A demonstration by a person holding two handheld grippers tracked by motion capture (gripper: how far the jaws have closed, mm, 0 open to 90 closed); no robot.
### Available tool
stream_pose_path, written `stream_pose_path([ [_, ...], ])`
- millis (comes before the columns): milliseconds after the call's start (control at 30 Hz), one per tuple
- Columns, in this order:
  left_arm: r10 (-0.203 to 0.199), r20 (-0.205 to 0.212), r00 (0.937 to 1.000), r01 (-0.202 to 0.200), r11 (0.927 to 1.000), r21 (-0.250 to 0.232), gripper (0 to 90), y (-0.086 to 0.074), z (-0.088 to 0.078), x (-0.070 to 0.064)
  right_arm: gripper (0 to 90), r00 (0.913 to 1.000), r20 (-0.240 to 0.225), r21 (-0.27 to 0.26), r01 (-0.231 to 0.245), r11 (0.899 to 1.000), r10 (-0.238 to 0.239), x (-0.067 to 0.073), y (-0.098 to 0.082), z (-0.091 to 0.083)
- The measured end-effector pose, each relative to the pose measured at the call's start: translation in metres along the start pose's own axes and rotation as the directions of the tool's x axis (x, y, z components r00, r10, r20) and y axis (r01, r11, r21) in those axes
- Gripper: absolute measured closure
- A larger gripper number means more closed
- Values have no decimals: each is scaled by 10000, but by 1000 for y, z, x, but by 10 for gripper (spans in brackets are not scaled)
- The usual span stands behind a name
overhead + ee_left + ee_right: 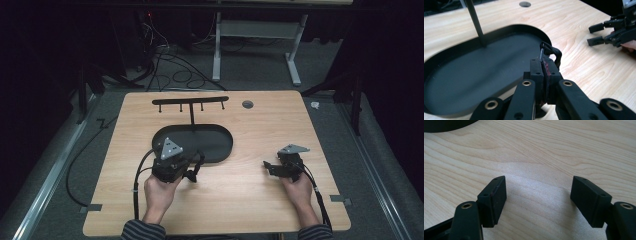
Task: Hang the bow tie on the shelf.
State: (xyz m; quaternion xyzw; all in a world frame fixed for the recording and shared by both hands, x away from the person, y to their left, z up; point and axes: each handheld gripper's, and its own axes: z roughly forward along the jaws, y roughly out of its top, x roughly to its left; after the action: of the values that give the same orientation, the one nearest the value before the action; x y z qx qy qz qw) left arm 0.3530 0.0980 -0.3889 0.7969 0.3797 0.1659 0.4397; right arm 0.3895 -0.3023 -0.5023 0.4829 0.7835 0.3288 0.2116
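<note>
A black stand has an oval tray base [220, 137] [474, 75], an upright post [191, 116] [476, 22] and a crossbar [190, 101] with small hooks. My left gripper [195, 169] [544, 63] hovers at the tray's near right rim, shut on a small black looped strap [552, 52] with a thin metal piece. The loop sticks out past the pads. My right gripper [269, 167] [537, 195] [595, 34] is low over bare wood to the right. It is open, with nothing between its pads.
The wooden table [260, 200] has a round cable hole [247, 104] [525, 4] near its far edge. Cables trail from both grippers off the near side. Beyond the table stand the legs of another table, with loose cables on the carpet.
</note>
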Motion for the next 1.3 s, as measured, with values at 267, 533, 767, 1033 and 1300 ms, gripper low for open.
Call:
stream_pose_path([
  [267, -21, -84, 10000, 18, 9995, -313, 880, 12, -10, 9, 301, 10000, -1, 0, 1, 10000, -1, 0, 0, 0],
  [533, -92, -206, 9997, 80, 9984, -567, 880, 24, -14, 22, 299, 10000, -8, 3, 7, 10000, -7, 0, 0, 0],
  [767, -86, -245, 9997, 76, 9992, -398, 880, 33, -17, 31, 297, 10000, -14, 7, 8, 10000, -8, 0, 0, 0],
  [1033, -145, -589, 9982, 122, 9991, -396, 878, 55, -20, 36, 295, 10000, -25, 10, 10, 10000, -10, 0, 0, 0],
  [1300, -56, -850, 9964, 21, 9992, -408, 878, 67, -13, 48, 287, 10000, -55, 34, 53, 10000, -53, 0, 0, 0],
])
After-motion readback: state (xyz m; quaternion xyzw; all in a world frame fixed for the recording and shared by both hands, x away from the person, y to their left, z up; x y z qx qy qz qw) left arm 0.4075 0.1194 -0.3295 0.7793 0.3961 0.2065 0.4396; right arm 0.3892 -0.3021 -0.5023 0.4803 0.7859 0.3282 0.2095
